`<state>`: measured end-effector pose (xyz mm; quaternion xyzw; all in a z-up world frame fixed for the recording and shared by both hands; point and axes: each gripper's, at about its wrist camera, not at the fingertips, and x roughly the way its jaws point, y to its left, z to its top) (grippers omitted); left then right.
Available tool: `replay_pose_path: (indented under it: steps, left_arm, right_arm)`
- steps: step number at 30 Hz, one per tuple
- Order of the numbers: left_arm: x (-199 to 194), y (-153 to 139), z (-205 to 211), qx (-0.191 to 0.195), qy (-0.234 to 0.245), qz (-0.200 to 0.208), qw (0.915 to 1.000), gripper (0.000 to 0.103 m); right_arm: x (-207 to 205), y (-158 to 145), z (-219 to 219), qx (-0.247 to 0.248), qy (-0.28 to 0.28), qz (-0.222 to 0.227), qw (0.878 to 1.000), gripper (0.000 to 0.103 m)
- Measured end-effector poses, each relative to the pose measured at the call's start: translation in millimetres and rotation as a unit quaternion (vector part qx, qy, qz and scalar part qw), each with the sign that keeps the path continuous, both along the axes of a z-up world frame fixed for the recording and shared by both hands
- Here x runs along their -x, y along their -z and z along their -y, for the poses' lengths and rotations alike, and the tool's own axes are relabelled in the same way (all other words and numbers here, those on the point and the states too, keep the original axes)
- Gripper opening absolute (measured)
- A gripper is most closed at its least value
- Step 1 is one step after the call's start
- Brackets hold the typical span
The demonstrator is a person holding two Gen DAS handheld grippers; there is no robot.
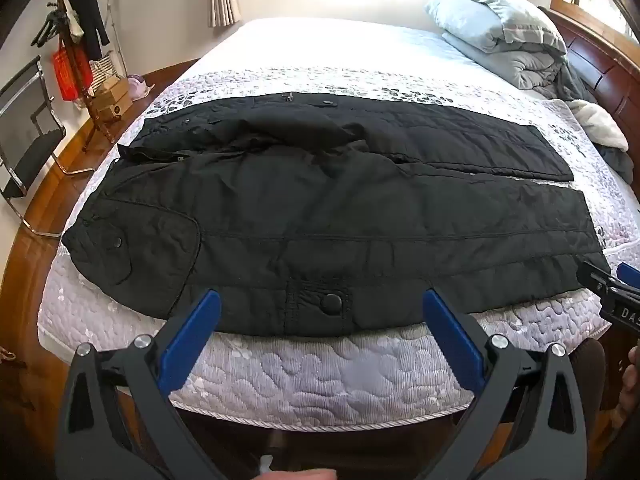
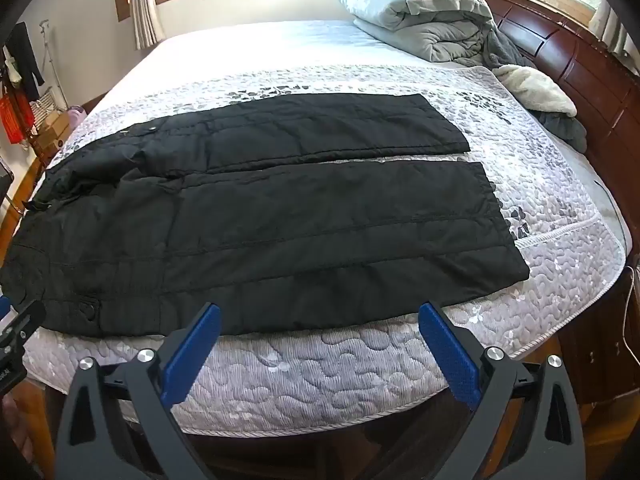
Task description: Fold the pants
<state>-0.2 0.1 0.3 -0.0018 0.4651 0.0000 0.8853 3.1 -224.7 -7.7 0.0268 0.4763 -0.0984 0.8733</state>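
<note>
The black quilted padded pants (image 1: 320,208) are laid flat across the near part of the bed with the grey-white quilted cover (image 1: 320,376), and no fold is made in them. In the left wrist view, the waist end with a round black snap button (image 1: 331,302) is seen just ahead of the fingers, between their blue tips; the two legs are stretched away to the right of the fingers. The left gripper (image 1: 322,308) is held above the near edge of the bed, its fingers spread wide, and nothing is caught between them.

In the right wrist view, the two leg ends (image 2: 460,208) are seen ahead of the fingers and a little to the right, lying side by side with a narrow gap. The right gripper (image 2: 320,320) is also held above the bed edge, its fingers spread wide and apart from the cloth. A folded pale grey duvet (image 2: 420,12) is seen far beyond the fingers, near the dark wooden headboard (image 2: 580,80).
</note>
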Motion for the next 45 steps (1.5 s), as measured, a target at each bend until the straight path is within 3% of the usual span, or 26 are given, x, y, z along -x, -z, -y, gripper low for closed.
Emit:
replay_pose_path:
  steps: [45]
  left_arm:
    - [2,-26,6,-0.001,0.005,0.015,0.9999,0.100]
  right_arm:
    - [-7,17,9,-0.023,0.006,-0.019,1.000,0.099]
